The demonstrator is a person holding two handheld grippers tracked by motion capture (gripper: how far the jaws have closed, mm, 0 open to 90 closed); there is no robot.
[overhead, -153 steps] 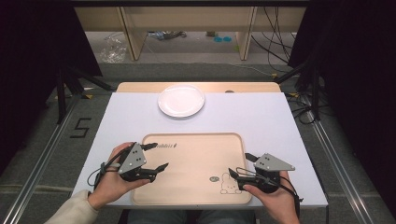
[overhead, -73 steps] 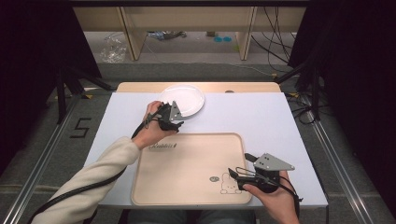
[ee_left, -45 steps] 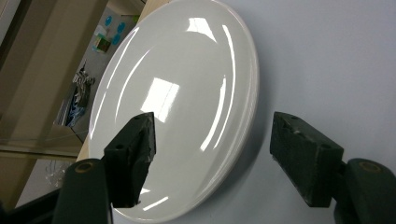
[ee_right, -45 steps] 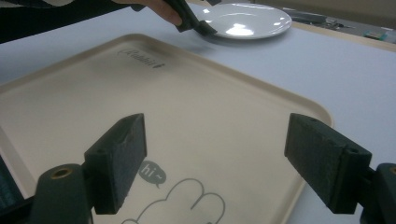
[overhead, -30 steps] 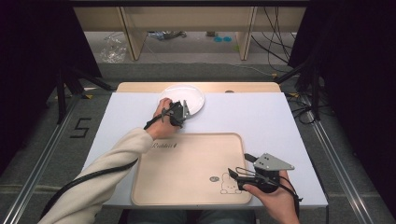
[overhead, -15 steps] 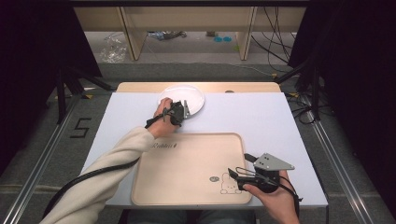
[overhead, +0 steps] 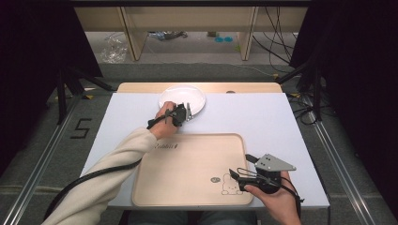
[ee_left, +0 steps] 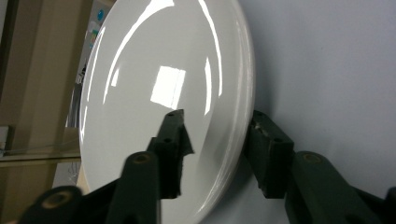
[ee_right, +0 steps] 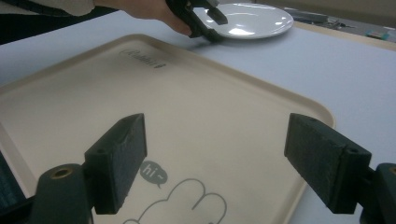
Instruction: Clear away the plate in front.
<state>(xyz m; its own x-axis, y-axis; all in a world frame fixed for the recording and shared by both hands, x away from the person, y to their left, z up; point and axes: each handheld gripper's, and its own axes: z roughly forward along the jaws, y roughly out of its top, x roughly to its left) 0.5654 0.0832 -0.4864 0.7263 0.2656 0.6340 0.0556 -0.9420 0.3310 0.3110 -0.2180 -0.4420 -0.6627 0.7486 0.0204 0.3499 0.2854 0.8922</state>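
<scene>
One white plate (overhead: pixel 182 99) sits at twelve o'clock on my table (overhead: pixel 263 122); my left gripper (ee_left: pixel 215 140) straddles its near rim, jaws apart. One tray (overhead: pixel 187 168) lies at six; my right gripper (ee_right: pixel 224 158) hovers there, spread wide.

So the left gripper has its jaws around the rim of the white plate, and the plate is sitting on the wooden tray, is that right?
Not quite. The left gripper does straddle the white plate's rim, but the plate sits on the table's white mat, beyond the wooden tray, not on it. The high view shows this.
</scene>
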